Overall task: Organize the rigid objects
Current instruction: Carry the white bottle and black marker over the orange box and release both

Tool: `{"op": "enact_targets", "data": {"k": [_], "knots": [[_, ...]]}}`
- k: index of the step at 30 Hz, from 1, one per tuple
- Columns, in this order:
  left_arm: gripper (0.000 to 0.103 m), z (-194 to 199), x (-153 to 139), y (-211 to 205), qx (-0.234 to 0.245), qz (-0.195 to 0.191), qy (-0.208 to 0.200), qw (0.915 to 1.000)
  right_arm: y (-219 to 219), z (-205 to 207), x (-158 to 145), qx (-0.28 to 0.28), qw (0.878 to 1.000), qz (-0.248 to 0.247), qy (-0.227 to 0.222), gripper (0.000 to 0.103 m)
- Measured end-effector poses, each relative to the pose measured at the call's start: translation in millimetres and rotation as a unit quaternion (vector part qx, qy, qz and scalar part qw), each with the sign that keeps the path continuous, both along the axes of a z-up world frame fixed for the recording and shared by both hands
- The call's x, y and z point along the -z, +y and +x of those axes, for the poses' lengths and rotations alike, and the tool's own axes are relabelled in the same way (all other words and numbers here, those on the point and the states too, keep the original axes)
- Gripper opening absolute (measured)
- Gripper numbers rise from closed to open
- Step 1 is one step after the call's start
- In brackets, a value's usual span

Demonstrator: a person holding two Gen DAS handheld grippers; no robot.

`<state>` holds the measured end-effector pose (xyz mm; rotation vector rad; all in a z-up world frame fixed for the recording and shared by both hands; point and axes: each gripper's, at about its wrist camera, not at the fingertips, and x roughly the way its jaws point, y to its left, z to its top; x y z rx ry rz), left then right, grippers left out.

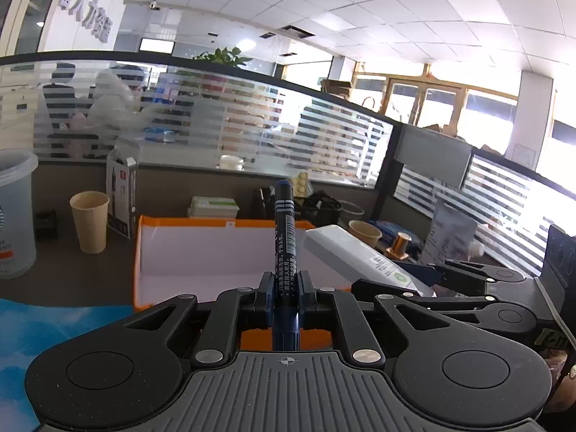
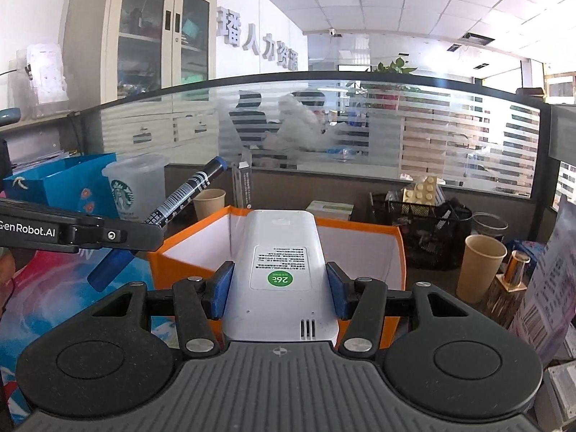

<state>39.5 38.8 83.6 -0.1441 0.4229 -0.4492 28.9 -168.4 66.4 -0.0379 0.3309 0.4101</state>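
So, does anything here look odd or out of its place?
Nothing looks spilled or damaged. The only oddity: the white remote in the right gripper is held with its label side up. The marker, in the left gripper, points over the orange box.

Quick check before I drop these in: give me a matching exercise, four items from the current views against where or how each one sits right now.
Items:
1. marker
2. white remote
3. orange box
4. Starbucks cup

States:
a. standing on the desk beside a blue gift bag
b. clamped in the left gripper, pointing forward and up
c. open, white inside, just ahead of both grippers
d. clamped in the right gripper, label side up

Pairs: 1-b, 2-d, 3-c, 4-a
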Motion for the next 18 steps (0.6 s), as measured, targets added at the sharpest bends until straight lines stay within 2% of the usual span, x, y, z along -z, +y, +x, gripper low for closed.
{"op": "enact_targets", "data": {"k": [18], "knots": [[0.011, 49.0, -5.2, 2.7, -0.005, -0.002, 0.005, 1.0000, 1.5, 47.1, -9.0, 0.014, 1.000, -0.001, -0.001, 0.050]]}}
